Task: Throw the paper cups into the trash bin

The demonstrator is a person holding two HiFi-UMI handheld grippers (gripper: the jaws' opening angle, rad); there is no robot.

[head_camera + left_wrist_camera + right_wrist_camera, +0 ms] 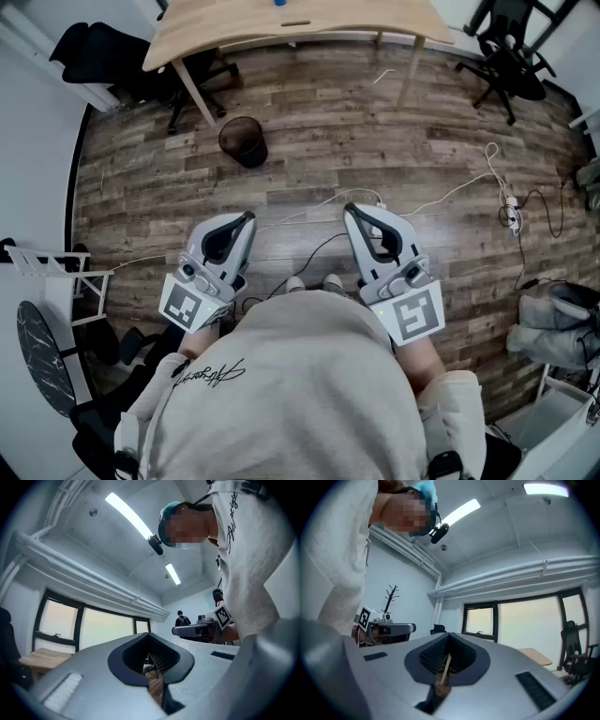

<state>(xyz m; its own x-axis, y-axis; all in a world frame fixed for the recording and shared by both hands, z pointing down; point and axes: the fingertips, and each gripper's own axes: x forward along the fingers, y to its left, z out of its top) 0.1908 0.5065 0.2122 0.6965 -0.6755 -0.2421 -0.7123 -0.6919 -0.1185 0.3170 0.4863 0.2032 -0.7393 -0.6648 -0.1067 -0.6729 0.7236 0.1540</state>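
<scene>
Head view, looking steeply down: the person stands on the plank floor [375, 122] with both tools held close to the body; left gripper [246, 219], jaws closed together with nothing between them; right gripper [352, 212], jaws likewise pressed shut and empty, as each gripper view confirms; trash bin [243, 141], dark and round, upright on the floor ahead of the left gripper, just beside a leg of the wooden table [281, 33]; office chair [506, 52] at upper right; white cable [469, 187] on the floor.
</scene>
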